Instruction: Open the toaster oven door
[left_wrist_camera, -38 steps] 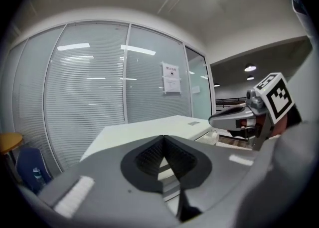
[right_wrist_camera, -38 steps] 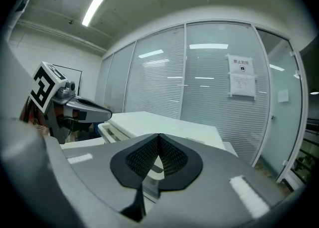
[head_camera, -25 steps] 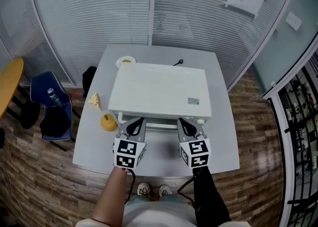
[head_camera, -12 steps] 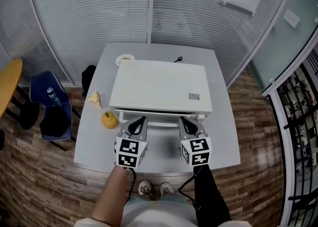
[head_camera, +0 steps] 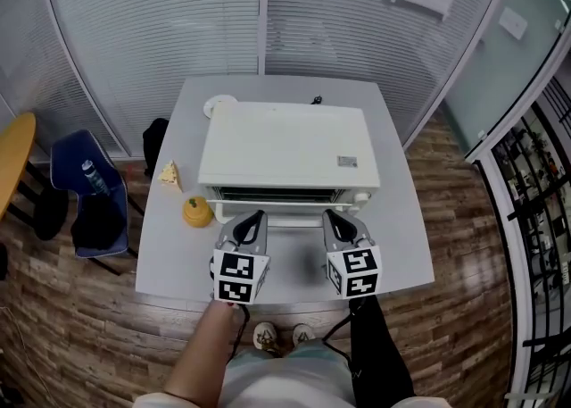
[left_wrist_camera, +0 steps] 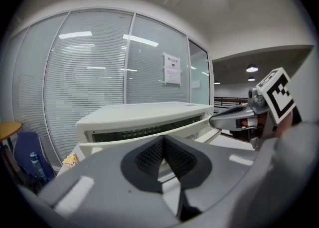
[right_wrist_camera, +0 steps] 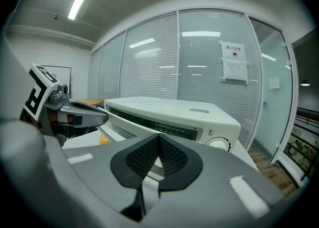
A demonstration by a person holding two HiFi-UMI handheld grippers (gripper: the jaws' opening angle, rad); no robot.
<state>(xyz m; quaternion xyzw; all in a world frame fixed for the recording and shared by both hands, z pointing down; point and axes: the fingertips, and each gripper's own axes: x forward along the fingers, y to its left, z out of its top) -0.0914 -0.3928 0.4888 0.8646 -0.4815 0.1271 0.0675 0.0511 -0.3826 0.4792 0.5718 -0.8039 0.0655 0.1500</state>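
A white toaster oven [head_camera: 285, 147] stands on the grey table [head_camera: 397, 245]. Its door [head_camera: 285, 211] is tilted a little open, with a dark gap along the top. My left gripper [head_camera: 255, 217] and right gripper [head_camera: 330, 216] sit side by side at the door's front edge, both with pads closed together. The left gripper view has the left gripper [left_wrist_camera: 162, 139] in front of the door's upper edge [left_wrist_camera: 149, 134], with the right gripper [left_wrist_camera: 222, 120] off to the right. From the right gripper view, the right gripper [right_wrist_camera: 159, 137] is below the oven's knob [right_wrist_camera: 219, 143]. Whether the tips pinch the handle is hidden.
A yellow fruit-shaped object [head_camera: 196, 212] and a pale wedge [head_camera: 169, 176] lie left of the oven. Behind it are a white plate [head_camera: 219, 104] and a cable [head_camera: 317, 99]. A blue chair with a bottle [head_camera: 89, 187] stands left of the table. Glass walls with blinds enclose the back.
The oven door has tipped outward, and the dark gap at its top has widened. Both grippers have come slightly toward me with the door's edge.
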